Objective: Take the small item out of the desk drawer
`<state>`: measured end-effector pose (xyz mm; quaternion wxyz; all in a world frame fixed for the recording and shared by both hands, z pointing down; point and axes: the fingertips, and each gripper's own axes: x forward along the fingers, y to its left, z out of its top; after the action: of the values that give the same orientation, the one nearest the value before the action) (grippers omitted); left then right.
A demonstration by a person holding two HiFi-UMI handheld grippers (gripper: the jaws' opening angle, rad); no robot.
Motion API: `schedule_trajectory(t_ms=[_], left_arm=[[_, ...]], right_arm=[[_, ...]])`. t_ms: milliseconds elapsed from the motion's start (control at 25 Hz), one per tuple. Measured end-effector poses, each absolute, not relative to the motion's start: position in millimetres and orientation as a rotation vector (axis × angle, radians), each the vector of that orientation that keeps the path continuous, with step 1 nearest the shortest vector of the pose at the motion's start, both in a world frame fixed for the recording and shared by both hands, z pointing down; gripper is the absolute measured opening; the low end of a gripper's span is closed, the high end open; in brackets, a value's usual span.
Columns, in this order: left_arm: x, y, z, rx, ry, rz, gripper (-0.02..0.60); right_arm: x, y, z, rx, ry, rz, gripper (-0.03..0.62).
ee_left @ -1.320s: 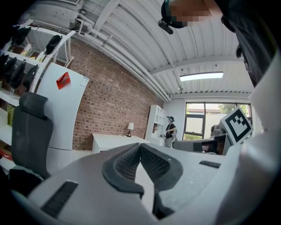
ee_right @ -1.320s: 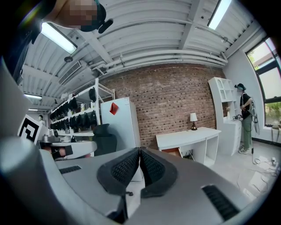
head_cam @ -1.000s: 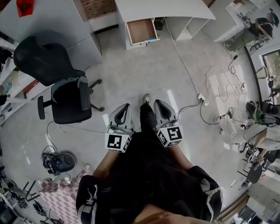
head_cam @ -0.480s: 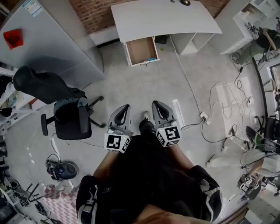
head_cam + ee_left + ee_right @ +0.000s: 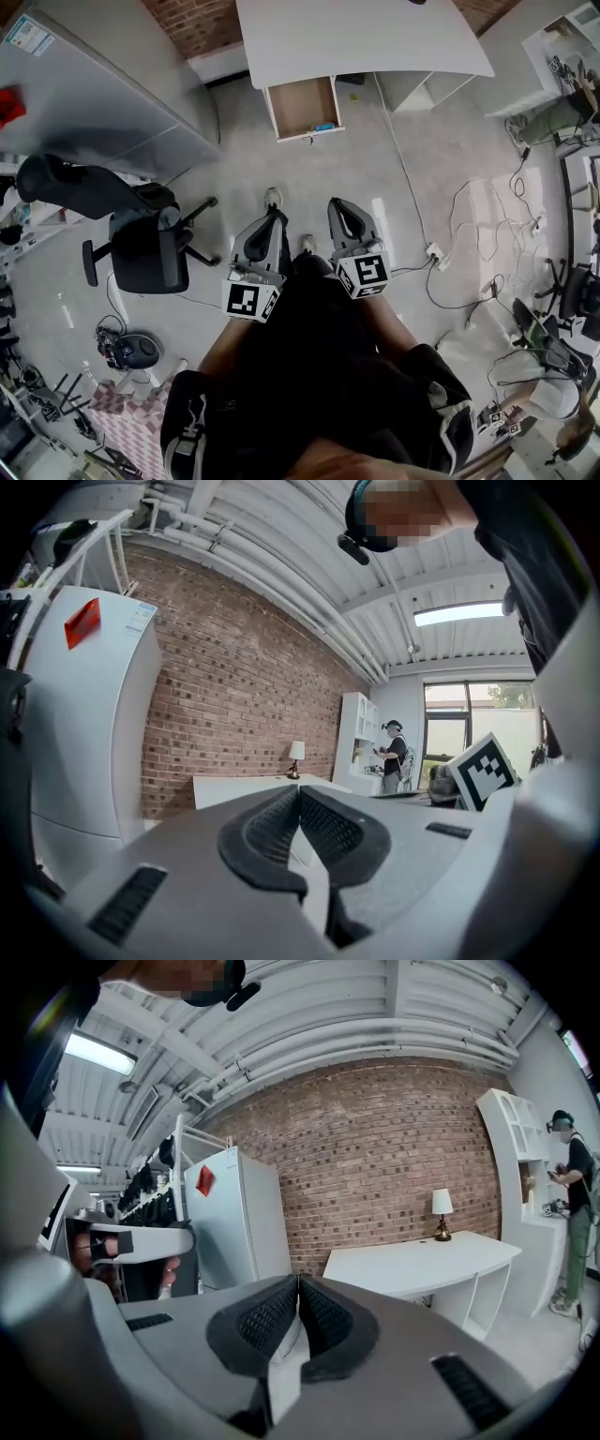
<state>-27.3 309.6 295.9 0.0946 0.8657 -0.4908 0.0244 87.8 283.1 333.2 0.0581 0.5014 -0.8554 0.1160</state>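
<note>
The white desk [image 5: 356, 37] stands against the brick wall at the top of the head view, its wooden drawer [image 5: 302, 105] pulled open. A small blue item [image 5: 325, 126] lies at the drawer's front right corner. My left gripper [image 5: 270, 223] and right gripper [image 5: 339, 208] are held side by side at waist height, well short of the desk, pointing toward it. In the left gripper view the left gripper [image 5: 298, 794] is shut on nothing. The right gripper [image 5: 298, 1283] is likewise shut and empty. The desk [image 5: 422, 1260] with a lamp [image 5: 441, 1206] shows beyond it.
A black office chair [image 5: 141, 239] stands to my left beside a tall white fridge [image 5: 94, 84]. Cables [image 5: 469, 211] and a power strip [image 5: 434, 253] lie on the floor to the right. White shelves flank the desk, and a person [image 5: 574, 1213] stands by them.
I have walked toward the desk: desk and open drawer now sit lower and larger in the head view. Both grippers stay shut and side by side.
</note>
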Motion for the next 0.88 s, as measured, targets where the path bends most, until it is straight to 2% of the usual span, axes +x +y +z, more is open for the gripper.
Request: schedule_trajectory(t_ms=[560, 880], left_arm=[[-14, 135, 319, 2.572, -1.382, 0.094, 0.009], [-21, 21, 345, 2.540, -1.327, 0.160, 0.009]], right_arm=[[102, 120, 391, 1.525, -2.453, 0.459, 0.029], [94, 18, 476, 1.441, -2.289, 0.607, 0.032]])
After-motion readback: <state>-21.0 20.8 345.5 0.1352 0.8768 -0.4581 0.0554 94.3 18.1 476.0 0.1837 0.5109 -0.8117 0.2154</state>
